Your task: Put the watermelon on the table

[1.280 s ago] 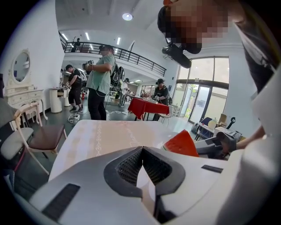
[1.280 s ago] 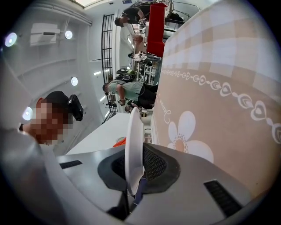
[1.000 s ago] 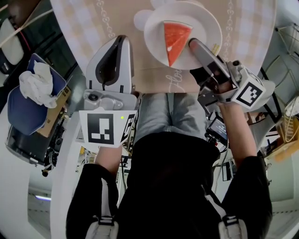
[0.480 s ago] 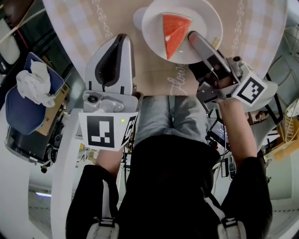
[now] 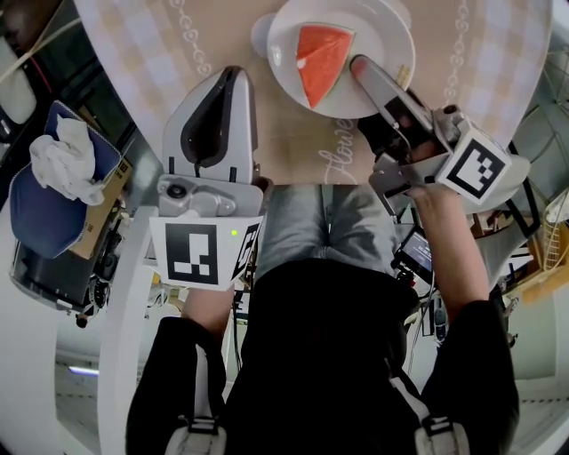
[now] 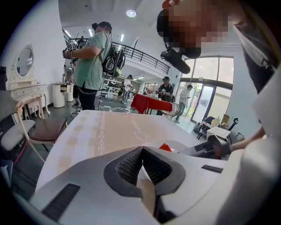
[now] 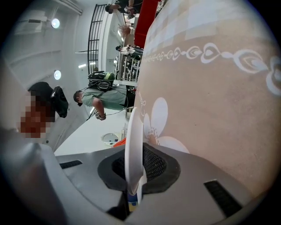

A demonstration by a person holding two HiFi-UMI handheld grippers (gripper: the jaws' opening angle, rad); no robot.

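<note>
The watermelon wedge (image 5: 318, 62) lies on the white plate (image 5: 382, 22) at the far side of the table (image 5: 222, 40). My right gripper (image 5: 360, 67) pinches the plate's right rim, just beside the wedge. My left gripper (image 5: 231, 80), jaws together and empty, sits to the left.

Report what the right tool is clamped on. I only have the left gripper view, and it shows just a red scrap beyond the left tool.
Observer: The right tool is shut on the rim of a white plate; the right gripper view shows the rim pinched there.
Operator: Identify the red scrap.
Observer: In the head view it's a wedge-shaped watermelon slice lying flat on that plate.
Operator: Confirm the plate is down on the table.
Observer: The plate is over the beige patterned tablecloth. No view shows whether it touches.
</note>
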